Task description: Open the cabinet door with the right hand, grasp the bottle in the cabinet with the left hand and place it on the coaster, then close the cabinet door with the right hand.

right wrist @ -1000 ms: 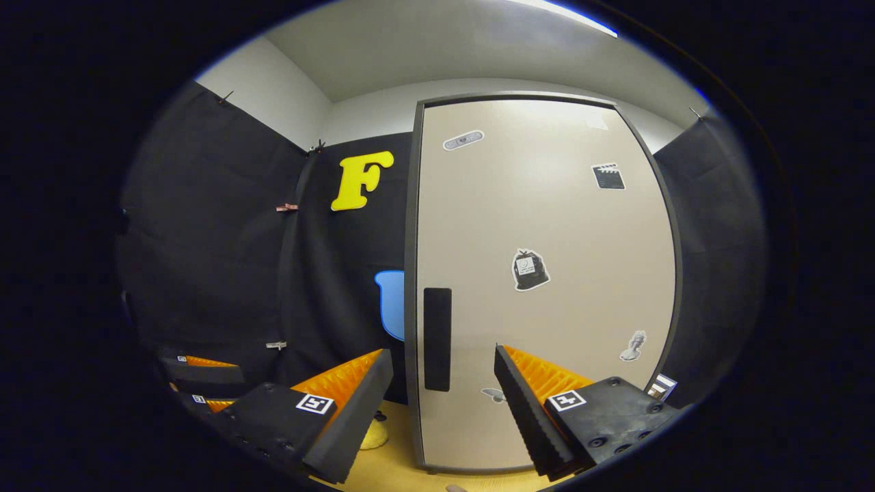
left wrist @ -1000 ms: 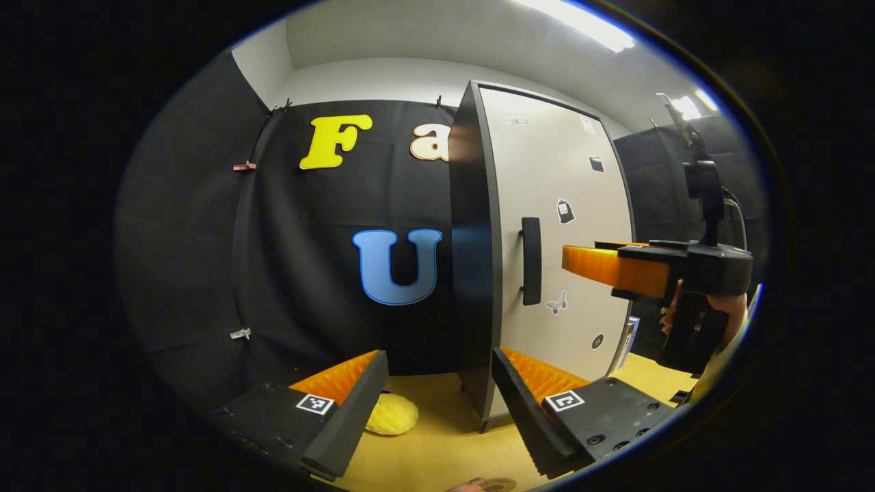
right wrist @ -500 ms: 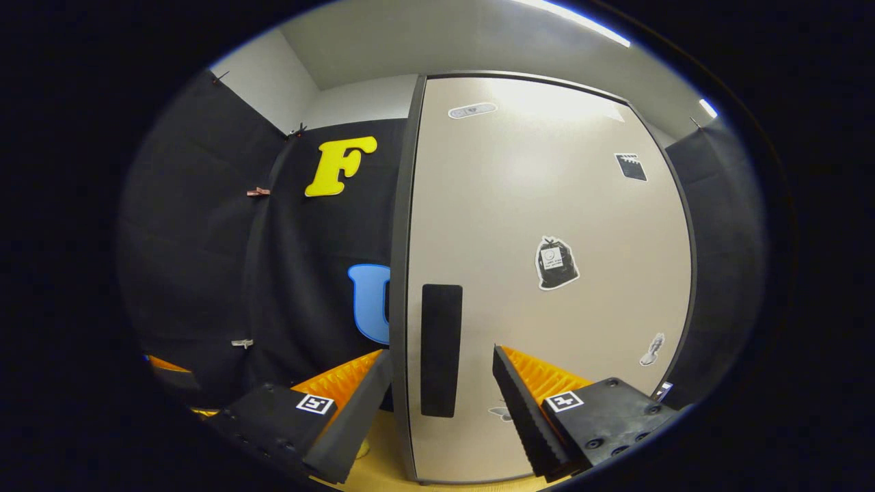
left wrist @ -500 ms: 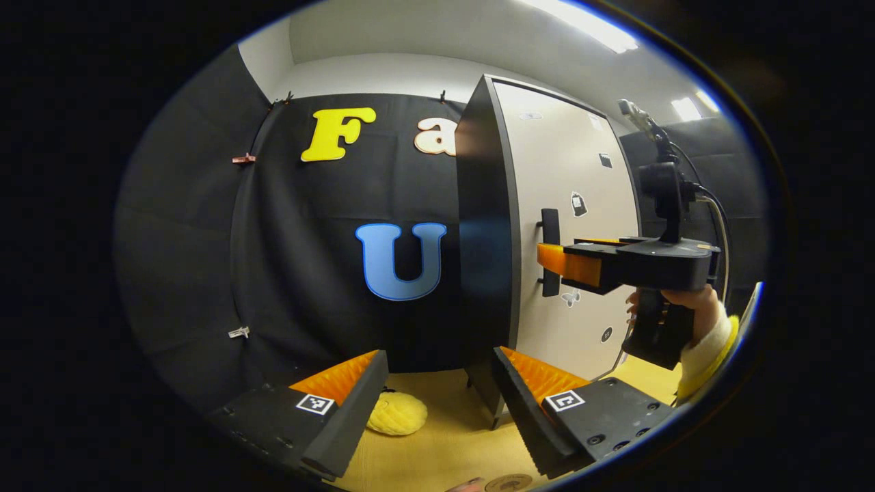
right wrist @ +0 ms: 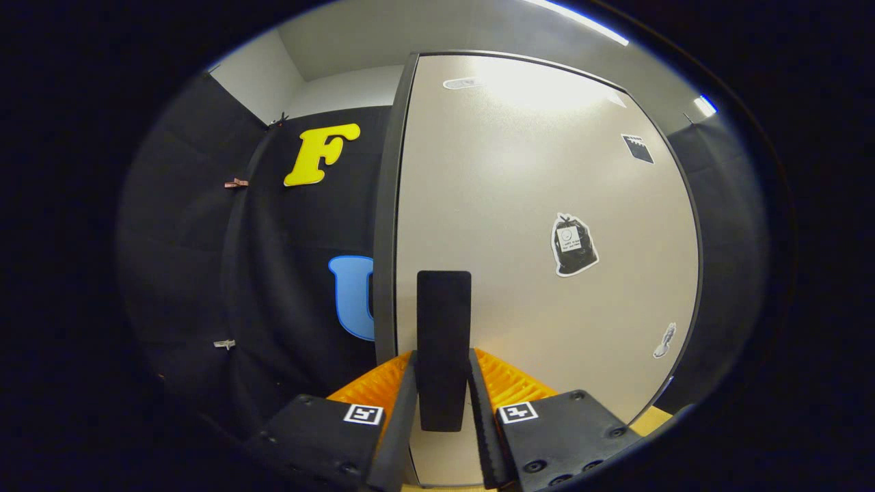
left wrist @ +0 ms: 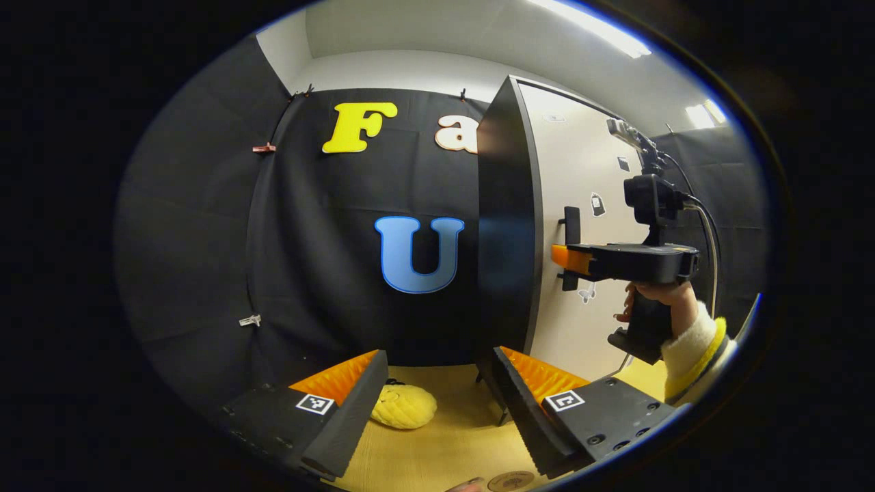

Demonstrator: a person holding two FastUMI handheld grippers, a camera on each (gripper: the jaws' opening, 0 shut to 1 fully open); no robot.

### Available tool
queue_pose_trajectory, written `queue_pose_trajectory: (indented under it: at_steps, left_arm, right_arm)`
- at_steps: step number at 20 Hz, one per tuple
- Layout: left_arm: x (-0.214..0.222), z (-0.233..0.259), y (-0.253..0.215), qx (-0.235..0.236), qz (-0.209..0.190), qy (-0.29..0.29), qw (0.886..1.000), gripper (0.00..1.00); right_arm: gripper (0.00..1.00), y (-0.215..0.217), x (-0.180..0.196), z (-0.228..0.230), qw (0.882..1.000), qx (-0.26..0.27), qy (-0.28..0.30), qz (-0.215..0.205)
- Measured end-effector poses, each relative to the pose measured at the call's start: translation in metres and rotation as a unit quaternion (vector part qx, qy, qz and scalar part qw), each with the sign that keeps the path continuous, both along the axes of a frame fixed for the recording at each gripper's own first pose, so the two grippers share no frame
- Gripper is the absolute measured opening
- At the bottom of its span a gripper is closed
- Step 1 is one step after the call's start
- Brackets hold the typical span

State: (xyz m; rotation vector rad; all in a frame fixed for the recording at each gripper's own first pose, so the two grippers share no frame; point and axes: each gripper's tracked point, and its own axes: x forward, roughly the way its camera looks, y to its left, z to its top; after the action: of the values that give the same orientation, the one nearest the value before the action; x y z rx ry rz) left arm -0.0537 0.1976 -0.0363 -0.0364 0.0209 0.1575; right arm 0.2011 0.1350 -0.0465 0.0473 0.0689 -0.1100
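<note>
A: Handle (right wrist: 443,348) first: it is an upright bar, long axis vertical, near the door's (right wrist: 540,273) left edge, and it stands right between the right tool's (right wrist: 443,410) fingers, which have it pinched from both sides.

B: So the right tool is closed on the handle?

A: It looks so in the right gripper view. In the left gripper view the same right tool (left wrist: 571,261) reaches the handle (left wrist: 571,246) level, from the door's (left wrist: 581,225) front side.

B: And the left tool?

A: The left tool (left wrist: 437,403) hangs open, gripping nothing, low over the desk (left wrist: 444,444), off the cabinet's (left wrist: 504,232) dark side wall. The right tool is the one at the door.

B: Where is the bottle?

A: By the task, inside the cabinet, behind the door that is not yet swung open. The coaster (left wrist: 510,480) lies on the desk just below the left tool, near a yellow round thing (left wrist: 405,406).

B: Next move?

A: Likely a pull straight back from the door face, swinging it on its far edge.
</note>
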Motion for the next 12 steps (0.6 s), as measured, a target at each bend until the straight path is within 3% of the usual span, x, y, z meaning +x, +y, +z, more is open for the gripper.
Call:
queue_pose_trajectory:
  at_steps: [3,4,5,12]
  left_arm:
    - [-0.003,0.000,0.003,0.000,0.006,-0.002,1.000,0.96]
    - [-0.005,0.001,0.003,0.000,0.006,-0.004,1.000,0.96]
    - [-0.006,0.001,0.003,0.000,0.007,-0.005,1.000,0.96]
    - [-0.010,0.004,0.003,0.010,0.008,-0.007,1.000,0.96]
  right_arm:
    - [0.31,-0.001,-0.001,0.000,1.000,0.001,0.007,-0.002]
    - [0.30,-0.002,-0.001,-0.001,1.000,0.004,0.008,-0.001]
    - [0.19,-0.001,-0.002,0.000,1.000,0.000,0.011,0.003]
    - [0.19,0.004,-0.023,0.004,0.999,-0.002,0.019,0.036]
